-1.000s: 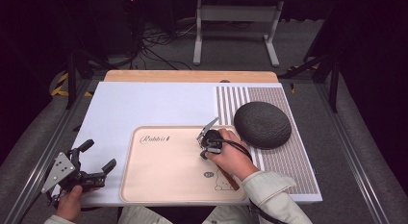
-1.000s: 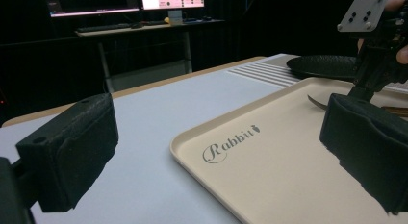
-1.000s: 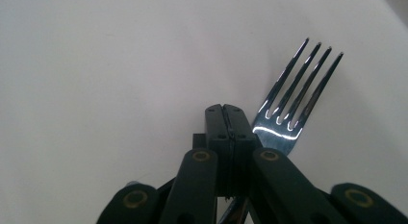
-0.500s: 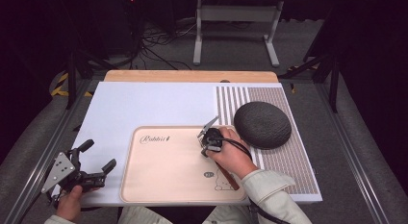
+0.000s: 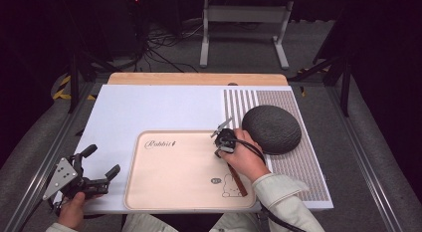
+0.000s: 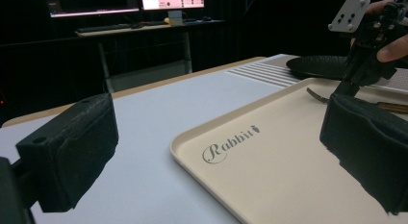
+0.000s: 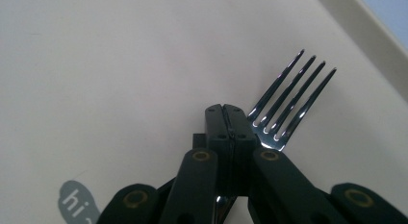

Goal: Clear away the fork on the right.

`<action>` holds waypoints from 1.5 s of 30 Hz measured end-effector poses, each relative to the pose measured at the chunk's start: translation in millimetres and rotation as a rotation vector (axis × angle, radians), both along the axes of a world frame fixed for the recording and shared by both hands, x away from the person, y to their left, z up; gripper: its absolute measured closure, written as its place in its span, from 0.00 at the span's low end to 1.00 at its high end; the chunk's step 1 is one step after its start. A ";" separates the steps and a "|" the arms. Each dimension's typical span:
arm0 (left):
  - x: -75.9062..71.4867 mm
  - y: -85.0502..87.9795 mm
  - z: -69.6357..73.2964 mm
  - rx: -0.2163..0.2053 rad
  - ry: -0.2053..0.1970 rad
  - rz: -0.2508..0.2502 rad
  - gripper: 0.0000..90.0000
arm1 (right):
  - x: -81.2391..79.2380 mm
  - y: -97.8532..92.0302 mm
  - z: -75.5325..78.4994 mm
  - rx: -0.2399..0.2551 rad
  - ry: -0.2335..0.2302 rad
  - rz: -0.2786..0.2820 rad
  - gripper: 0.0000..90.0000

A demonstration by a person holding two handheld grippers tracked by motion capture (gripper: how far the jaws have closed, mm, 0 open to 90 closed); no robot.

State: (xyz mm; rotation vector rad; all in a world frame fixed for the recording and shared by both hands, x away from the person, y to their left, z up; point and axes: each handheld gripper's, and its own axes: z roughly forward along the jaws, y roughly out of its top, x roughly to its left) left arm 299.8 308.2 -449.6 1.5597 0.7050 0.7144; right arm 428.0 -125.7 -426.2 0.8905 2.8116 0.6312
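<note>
My right gripper stands shut over the right part of a beige tray printed "Rabbit". In the right gripper view its jaws are pressed flat together, tips down at the tray. A metal fork lies on the tray just under and beside them, tines pointing away; nothing shows between the pads. The fork's brown handle runs under the hand. In the left gripper view, the right gripper stands over the fork's head. My left gripper is open and empty off the tray's left edge, its pads wide apart.
A dark round domed object rests on a striped placemat right of the tray. Both lie on a white board over a wooden tabletop. Metal rails flank the table; a stand and cables sit on the floor beyond.
The right hand has shifted only slightly over the tray, jaws staying shut. The left hand has kept still.
</note>
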 end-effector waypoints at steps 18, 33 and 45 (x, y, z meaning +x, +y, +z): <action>0.4 -0.6 -0.5 0.000 0.000 0.002 0.01 | 7.9 -28.9 1.5 -0.024 -0.024 -0.132 1.00; 1.0 -0.9 -0.9 0.003 0.006 0.003 0.01 | 8.5 -41.4 2.6 -0.028 -0.030 -0.171 1.00; 1.1 -1.1 -0.8 0.005 0.006 0.002 0.01 | -1.2 -41.5 31.1 0.062 -0.111 -0.125 0.90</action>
